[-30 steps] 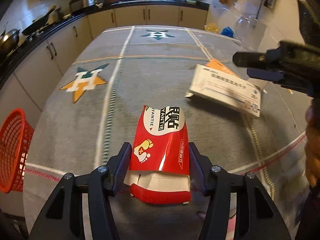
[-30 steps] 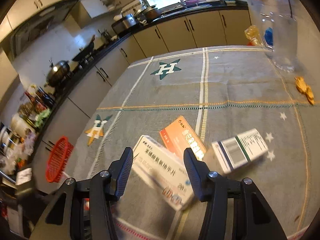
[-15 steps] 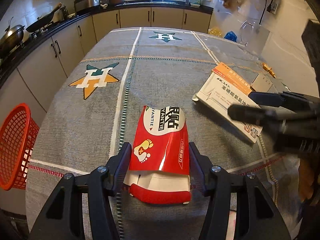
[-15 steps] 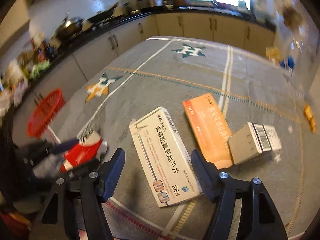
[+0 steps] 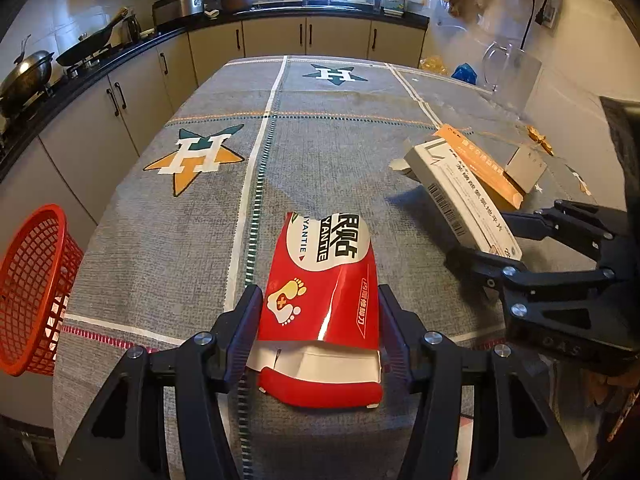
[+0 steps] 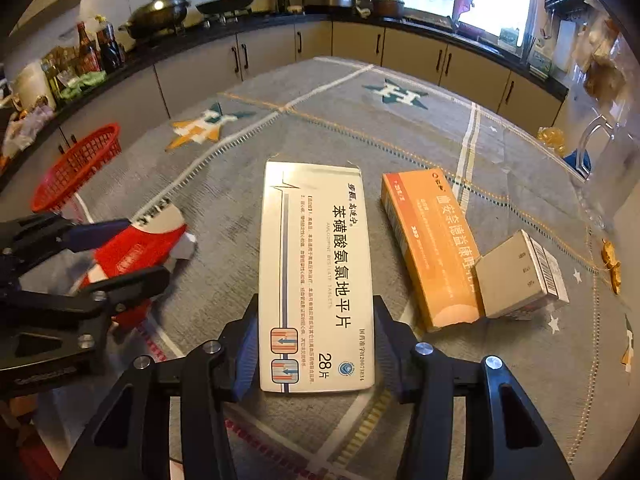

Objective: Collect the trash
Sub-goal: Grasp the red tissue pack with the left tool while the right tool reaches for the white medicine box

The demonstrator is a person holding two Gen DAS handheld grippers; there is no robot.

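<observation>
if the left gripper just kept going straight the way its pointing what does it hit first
Probably the grey tablecloth just past the red packet that the left gripper is shut on. It points down at the table, and no other item lies in that line; depth is hard to judge.

Each black hand-held gripper [image 5: 320,328] has silver screws, blue-tinted pads.

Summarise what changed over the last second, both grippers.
The right gripper swung in, rolled and came down over the white medicine box; its jaws are closing, the box between them and lifted at the near end. The left gripper stayed clamped on the red packet. The orange box, small grey box and red basket did not move.
</observation>
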